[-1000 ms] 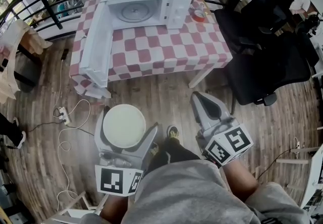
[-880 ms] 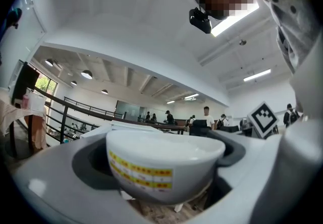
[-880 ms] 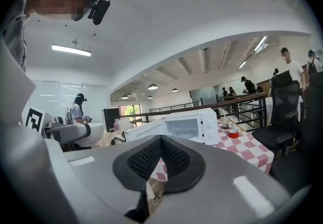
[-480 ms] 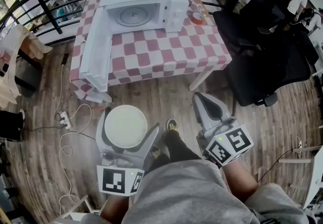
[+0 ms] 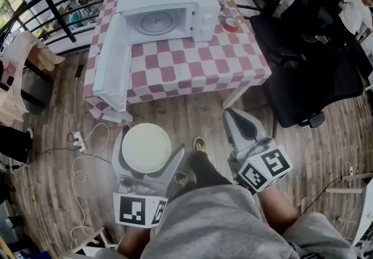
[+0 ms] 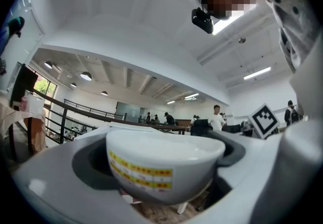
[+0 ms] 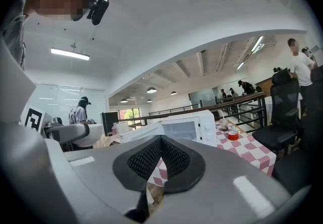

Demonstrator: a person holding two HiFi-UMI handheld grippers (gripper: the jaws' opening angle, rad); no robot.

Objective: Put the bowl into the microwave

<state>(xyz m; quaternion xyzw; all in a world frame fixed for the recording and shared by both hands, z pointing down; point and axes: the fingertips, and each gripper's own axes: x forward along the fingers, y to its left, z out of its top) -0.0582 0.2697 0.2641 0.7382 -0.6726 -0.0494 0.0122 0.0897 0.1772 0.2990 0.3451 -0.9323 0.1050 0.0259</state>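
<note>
A white bowl (image 5: 144,147) with a yellow label band (image 6: 151,167) sits clamped between the jaws of my left gripper (image 5: 147,146), low over the wooden floor in front of the table. The white microwave (image 5: 166,10) stands on the checked table (image 5: 192,65) ahead, its door (image 5: 111,59) swung wide to the left and the round turntable visible inside. My right gripper (image 5: 238,119) is shut with nothing in it, held beside the left one and well short of the table. In the right gripper view the microwave (image 7: 189,128) appears far off.
A red tape roll (image 5: 231,21) and a glass stand right of the microwave. Black office chairs (image 5: 309,71) crowd the table's right side. A power strip and white cable (image 5: 76,135) lie on the floor at left. A black railing (image 5: 52,1) runs behind the table.
The view has shifted slightly, so the table and microwave now sit a little lower and closer. Both grippers keep their places, the bowl still held.
</note>
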